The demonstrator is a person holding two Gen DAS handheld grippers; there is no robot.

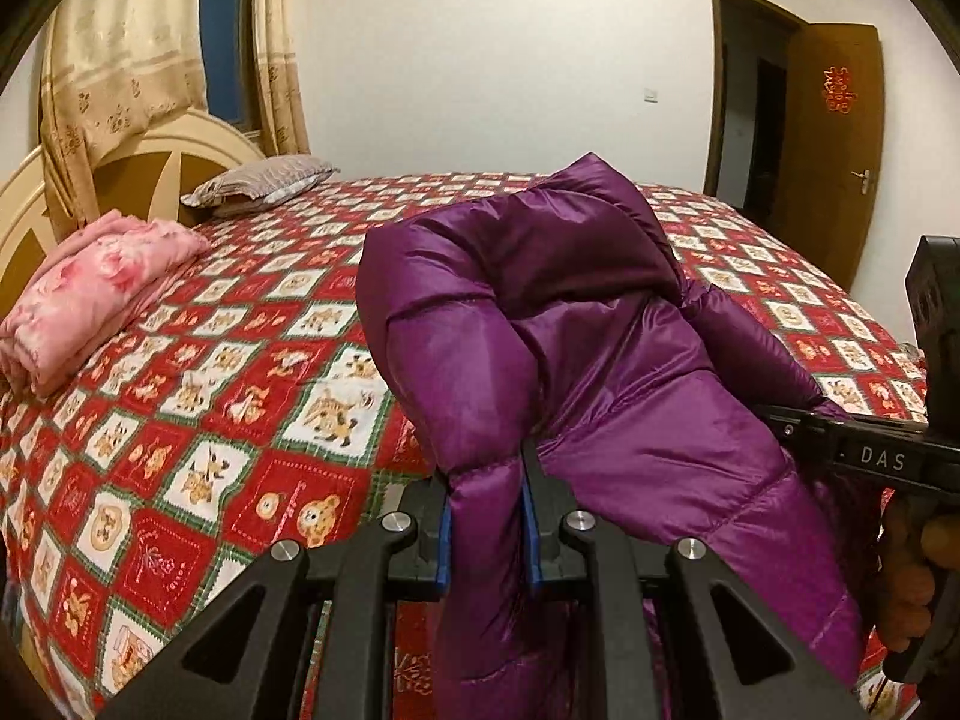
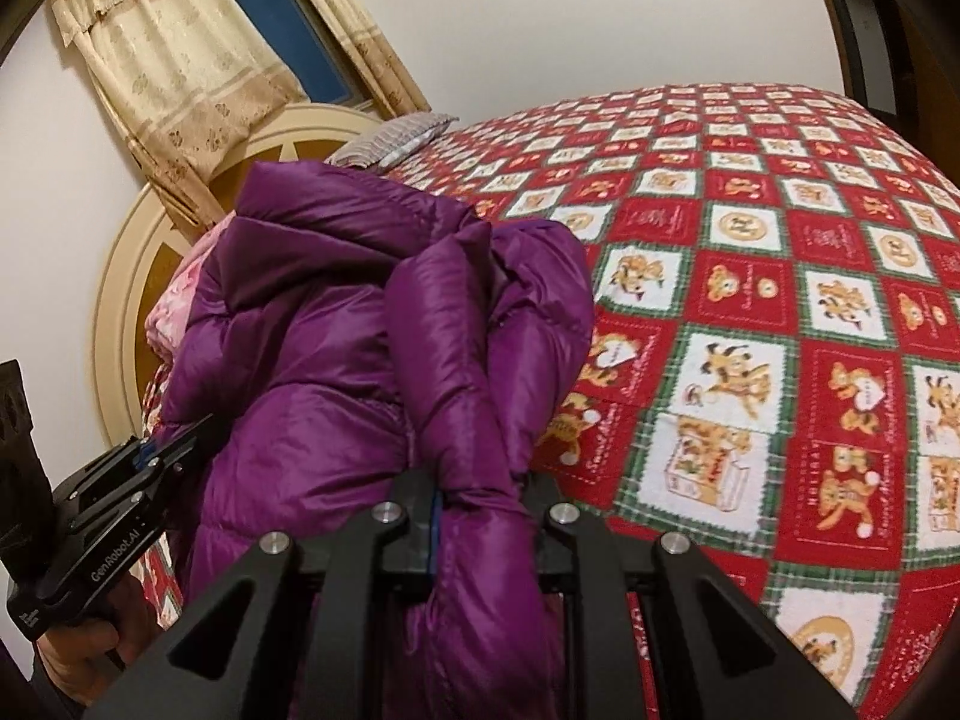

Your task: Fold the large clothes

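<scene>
Both tongs grip a purple down jacket [image 1: 600, 324] above the near edge of the bed [image 1: 252, 372]: left tongs [image 1: 486, 516] and right tongs [image 2: 480, 516] each clenched on a padded fold, holding it up, apparently to spread it flat for folding

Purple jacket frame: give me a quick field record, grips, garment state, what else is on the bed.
garment: purple puffer jacket, bunched and lifted above the bed, not folded flat
left gripper: shut on a padded fold of the jacket
right gripper: shut on another padded fold
bed: red and white checked bedspread, bare area on the jacket's right in the right wrist view
other items: folded pink blanket and grey pillow near the headboard
background: curtains, open wooden door
</scene>
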